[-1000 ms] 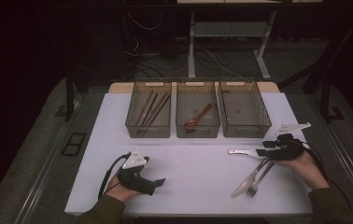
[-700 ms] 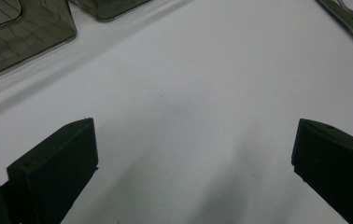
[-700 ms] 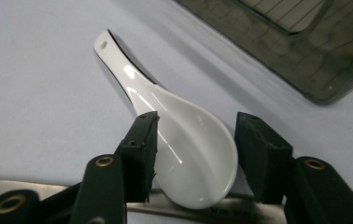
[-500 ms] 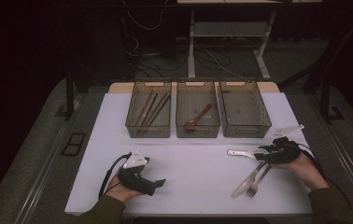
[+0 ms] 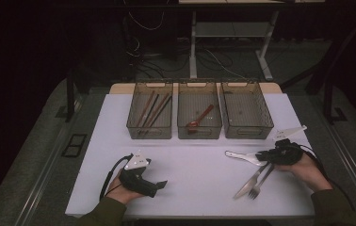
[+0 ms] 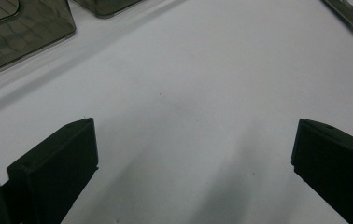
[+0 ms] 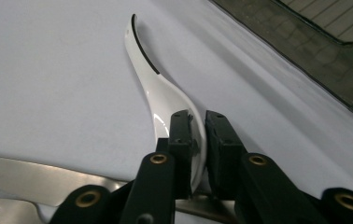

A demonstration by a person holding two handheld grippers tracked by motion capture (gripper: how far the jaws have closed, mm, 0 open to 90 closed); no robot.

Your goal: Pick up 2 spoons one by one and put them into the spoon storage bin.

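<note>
**benchwatcher:** What's the right gripper (image 5: 261, 157) up to? From the high view it sits in the lower right of the frame, next to the knife (image 5: 247, 182) and fork (image 5: 260, 181).

**tray_sorter:** In the right gripper view its jaws have just been closing, and now they pinch the bowl end of the white spoon (image 7: 158, 88). The spoon lies on the white table (image 5: 199, 160), handle pointing toward the upper left of that frame.

**benchwatcher:** And the left gripper (image 5: 161, 185)?

**tray_sorter:** It sits in the lower left of the high view, jaws spread wide with nothing between them but bare tabletop.

**benchwatcher:** The bins?

**tray_sorter:** Three in a row at mid-frame: left bin (image 5: 150, 113) has chopsticks (image 5: 151, 109), middle bin (image 5: 199, 111) a red spoon (image 5: 199, 117), right bin (image 5: 246, 112) just above the gripper holding the spoon.
</note>
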